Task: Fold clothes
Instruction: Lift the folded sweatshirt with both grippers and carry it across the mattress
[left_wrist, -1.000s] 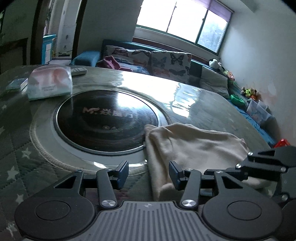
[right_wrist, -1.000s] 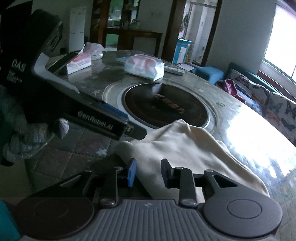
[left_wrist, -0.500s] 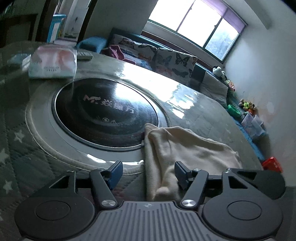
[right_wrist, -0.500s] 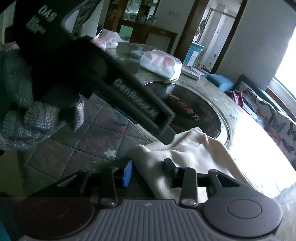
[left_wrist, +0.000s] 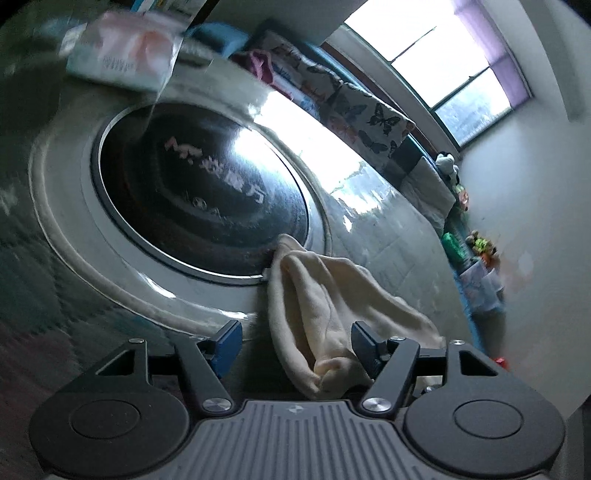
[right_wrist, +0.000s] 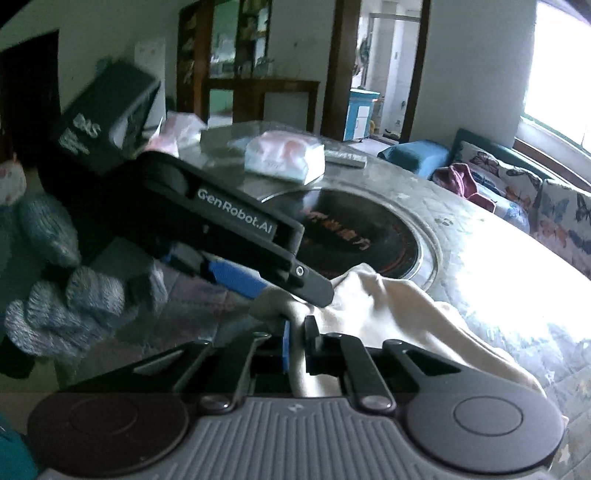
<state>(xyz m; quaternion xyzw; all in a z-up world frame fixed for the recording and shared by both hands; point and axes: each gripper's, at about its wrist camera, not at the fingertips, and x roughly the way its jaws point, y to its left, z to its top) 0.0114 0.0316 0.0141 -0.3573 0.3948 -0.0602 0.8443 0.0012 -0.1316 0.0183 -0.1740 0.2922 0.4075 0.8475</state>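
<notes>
Cream fleece garment (left_wrist: 332, 295) lies bunched on the quilted tabletop (right_wrist: 480, 236), one end just touching the rim of the dark glass turntable (left_wrist: 192, 192), the other end drawn up toward both cameras. Its long axis runs away from the grippers, toward the turntable. Whether it is partly folded or only gathered cannot be told.

Right gripper (right_wrist: 296, 341): jaws nearly together with a cream edge pinched between them, so it grips the garment at its near end.

Left gripper (left_wrist: 295, 341): jaws spread wide, a rolled cloth hem sitting between them against the right-side finger, not clamped. In the right wrist view the same gripper reaches in from the left with its tip right at the cloth, beside the right gripper. A knit-gloved hand (right_wrist: 70, 306) holds it.

Both grippers sit at the same near end, so the coming move turns on the left one: the cloth lies straight ahead inside its gap, closing would likely catch it.

Writing: "GenRobot.AI" on the left gripper's side; "DAS" on its dark housing; pale Chinese characters with a logo on the turntable, blurred. Wet-wipes pack (right_wrist: 284, 158) well beyond, print unreadable.
</notes>
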